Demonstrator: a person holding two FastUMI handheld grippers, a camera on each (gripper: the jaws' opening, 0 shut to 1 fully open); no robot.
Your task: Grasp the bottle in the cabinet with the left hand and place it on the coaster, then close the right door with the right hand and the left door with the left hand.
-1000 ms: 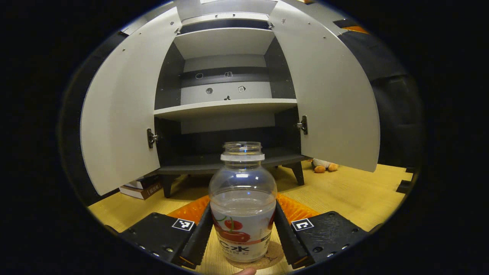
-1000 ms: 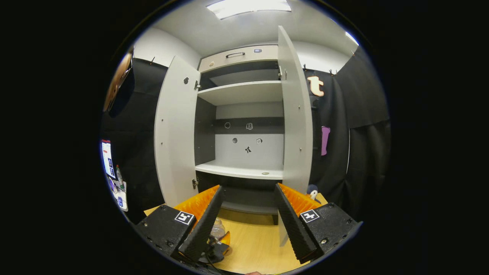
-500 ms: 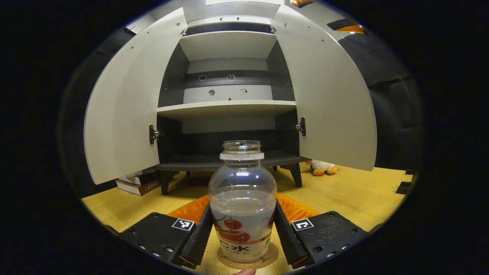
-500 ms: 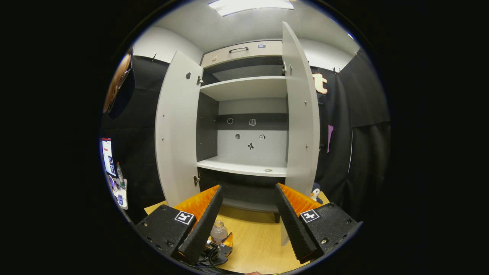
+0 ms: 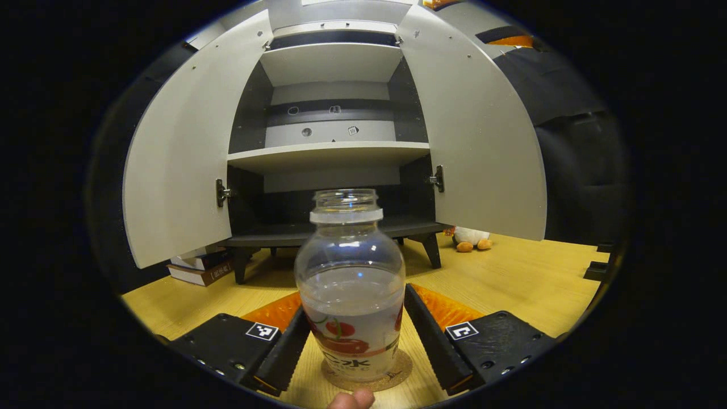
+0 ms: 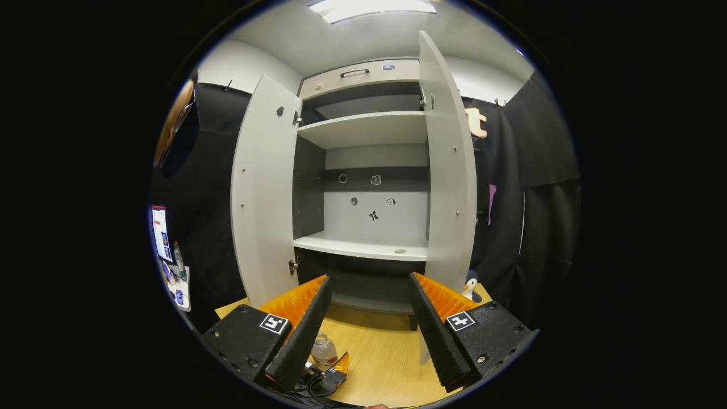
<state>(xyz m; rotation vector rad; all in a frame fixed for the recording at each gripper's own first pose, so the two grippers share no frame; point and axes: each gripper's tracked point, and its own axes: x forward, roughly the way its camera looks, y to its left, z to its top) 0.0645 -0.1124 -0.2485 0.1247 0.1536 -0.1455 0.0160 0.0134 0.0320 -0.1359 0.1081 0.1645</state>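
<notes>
Now the bottle (image 5: pixel 350 295) stands upright on the coaster (image 5: pixel 397 370), before the cabinet's (image 5: pixel 332 153) open doors. Left hand-held gripper (image 5: pixel 351 346) flanks it, contact unclear; right hand-held gripper (image 6: pixel 366 324) gapes empty.

clear glossy plastic bottle (image 5: pixel 350 284), cork coaster (image 5: pixel 397 372), matt cabinet doors (image 5: pixel 176 165), wood-grain floor (image 5: pixel 511 272).

A bright rectangular ceiling light panel (image 6: pixel 372 9) glares overhead in the right gripper view. Fisheye bends the edges. The left gripper view is dimmer but sharp.

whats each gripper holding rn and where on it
Left gripper is open around the bottle, which stands on the coaster. Right gripper is open and empty.
</notes>
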